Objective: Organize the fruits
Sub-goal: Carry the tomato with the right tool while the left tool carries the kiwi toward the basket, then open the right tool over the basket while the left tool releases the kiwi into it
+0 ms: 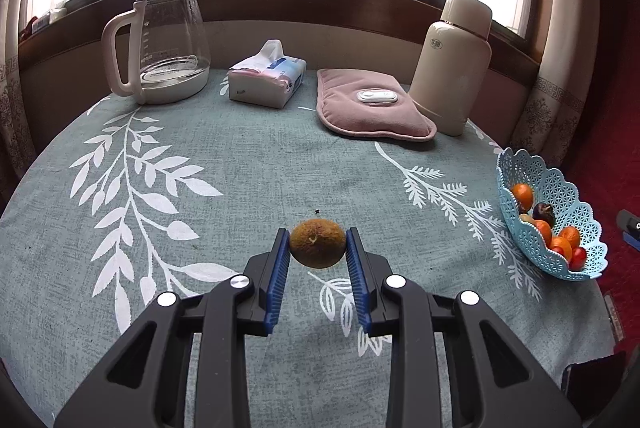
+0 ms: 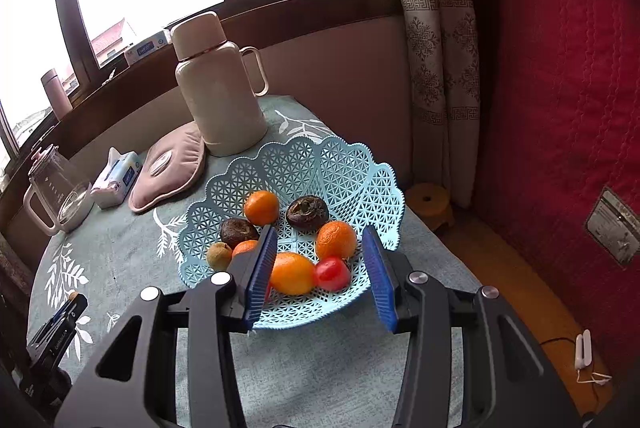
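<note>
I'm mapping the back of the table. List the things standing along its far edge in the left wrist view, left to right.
Glass kettle → tissue pack → pink heat pad → cream thermos.

The right gripper [image 2: 322,268] hangs open over the blue basket [image 2: 280,168], just above an orange [image 2: 291,273] and a red fruit [image 2: 333,273].
</note>
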